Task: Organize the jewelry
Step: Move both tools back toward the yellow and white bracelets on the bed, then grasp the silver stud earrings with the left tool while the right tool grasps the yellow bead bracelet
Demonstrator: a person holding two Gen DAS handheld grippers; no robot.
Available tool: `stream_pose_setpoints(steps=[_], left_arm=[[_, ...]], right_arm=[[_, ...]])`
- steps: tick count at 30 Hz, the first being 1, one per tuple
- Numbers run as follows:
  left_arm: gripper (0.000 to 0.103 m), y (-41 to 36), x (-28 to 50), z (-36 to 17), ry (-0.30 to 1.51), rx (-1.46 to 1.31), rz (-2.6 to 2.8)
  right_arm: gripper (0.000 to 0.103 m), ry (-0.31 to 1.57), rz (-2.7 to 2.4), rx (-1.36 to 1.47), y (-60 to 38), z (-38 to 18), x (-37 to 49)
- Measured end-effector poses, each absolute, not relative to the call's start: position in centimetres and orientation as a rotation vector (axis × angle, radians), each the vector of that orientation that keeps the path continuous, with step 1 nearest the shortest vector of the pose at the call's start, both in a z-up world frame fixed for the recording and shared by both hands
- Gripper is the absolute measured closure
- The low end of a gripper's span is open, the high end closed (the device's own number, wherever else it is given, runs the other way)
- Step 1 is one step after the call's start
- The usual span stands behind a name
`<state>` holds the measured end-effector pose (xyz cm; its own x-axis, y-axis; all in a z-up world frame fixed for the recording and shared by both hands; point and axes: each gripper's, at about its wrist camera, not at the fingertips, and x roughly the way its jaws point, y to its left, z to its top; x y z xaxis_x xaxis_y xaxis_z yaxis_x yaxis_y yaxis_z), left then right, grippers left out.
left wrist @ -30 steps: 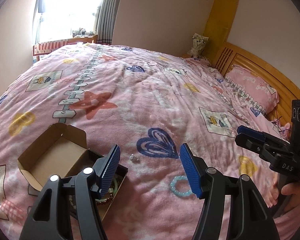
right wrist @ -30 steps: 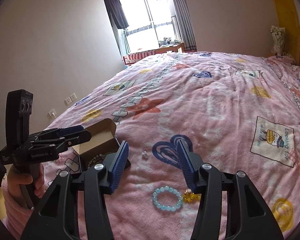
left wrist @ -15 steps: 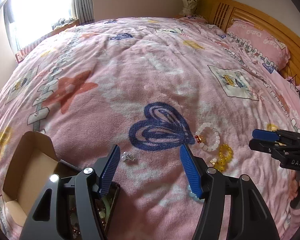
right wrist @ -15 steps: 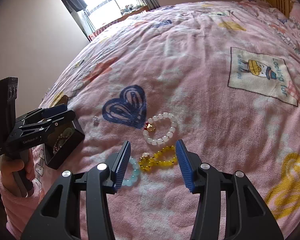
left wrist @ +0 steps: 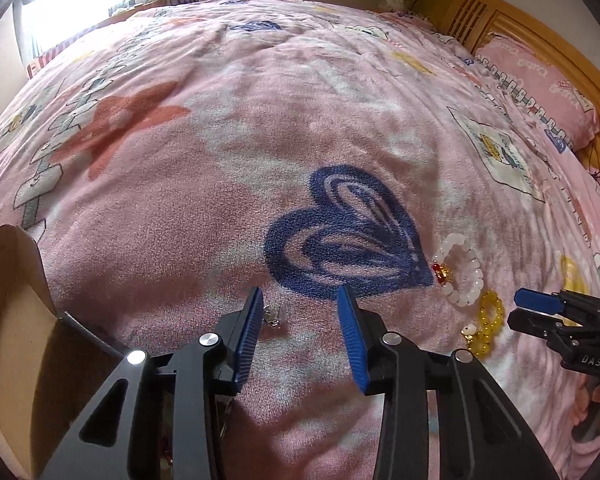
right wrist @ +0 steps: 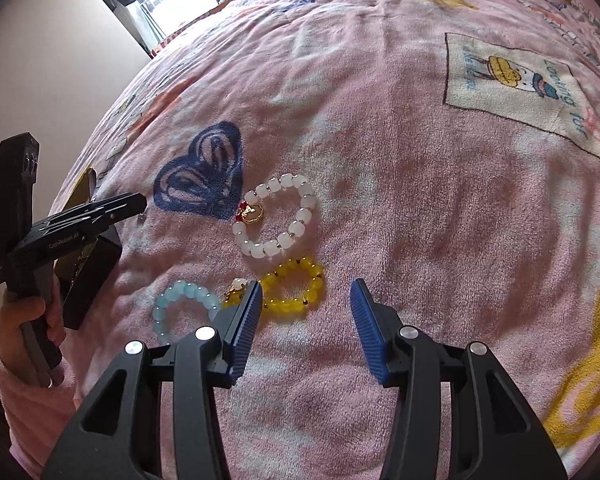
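On the pink bed blanket lie a white bead bracelet [right wrist: 278,216] with a gold and red charm, a yellow bead bracelet [right wrist: 294,292] and a light blue bead bracelet [right wrist: 184,306]. My right gripper [right wrist: 306,296] is open, low over the yellow bracelet, which lies between its fingers. My left gripper [left wrist: 300,304] is open just above the blanket, a small silver earring [left wrist: 272,316] beside its left finger. The white bracelet [left wrist: 460,276] and yellow bracelet [left wrist: 486,328] also show in the left wrist view. The black jewelry box [right wrist: 88,276] is partly hidden behind the left gripper.
The box's brown cardboard lid [left wrist: 16,320] stands open at the left. A blue heart print [left wrist: 344,240] marks the blanket by the jewelry. A pillow [left wrist: 536,84] and wooden headboard [left wrist: 480,16] are at the far right.
Both grippers have dropped lower and closer to the blanket. The right gripper has moved over the yellow bracelet. The left gripper has closed in on the silver earring.
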<state>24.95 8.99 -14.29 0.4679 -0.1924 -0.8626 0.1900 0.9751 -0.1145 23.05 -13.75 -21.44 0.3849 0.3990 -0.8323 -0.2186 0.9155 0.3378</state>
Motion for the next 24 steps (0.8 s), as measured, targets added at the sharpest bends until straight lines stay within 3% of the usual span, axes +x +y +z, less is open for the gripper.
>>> stream_pose_setpoints(steps=[24], left_arm=[[0.066, 8.3, 25.9, -15.7, 1.106, -0.034, -0.306]], right_arm=[[0.057, 1.135, 0.414, 0.195, -13.4, -22.2, 23.5]])
